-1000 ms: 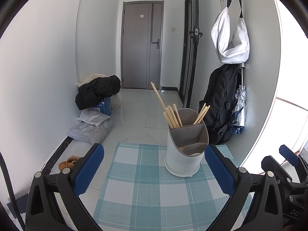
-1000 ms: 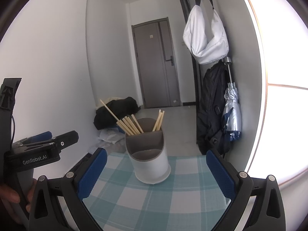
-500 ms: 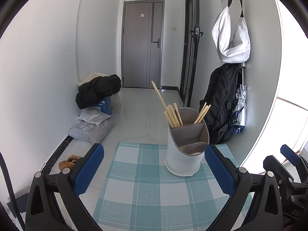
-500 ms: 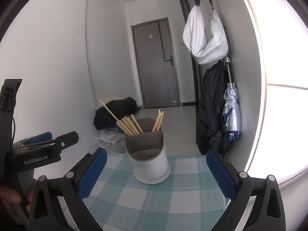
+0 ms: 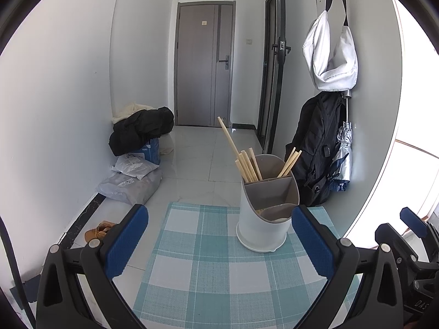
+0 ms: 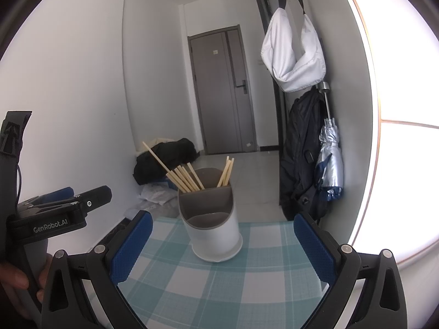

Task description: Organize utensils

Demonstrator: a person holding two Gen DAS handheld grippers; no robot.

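A white utensil holder (image 5: 264,213) with grey inner compartments stands upright on a teal checked mat (image 5: 208,268); it also shows in the right wrist view (image 6: 212,227). Several wooden chopsticks (image 5: 247,161) stand in its back compartments, and one sticks out longer toward the left (image 6: 157,156). My left gripper (image 5: 219,244) is open and empty, in front of the holder. My right gripper (image 6: 219,249) is open and empty, in front of the holder. Each gripper shows at the edge of the other's view.
The mat (image 6: 219,282) covers a small table against the right wall. A black backpack (image 5: 315,159), a folded umbrella (image 5: 343,159) and a white bag (image 5: 329,54) hang on that wall. Bags and clothes (image 5: 140,148) lie on the floor at left.
Both views have shifted very slightly. The holder and chopsticks have not moved, and both grippers stay open.
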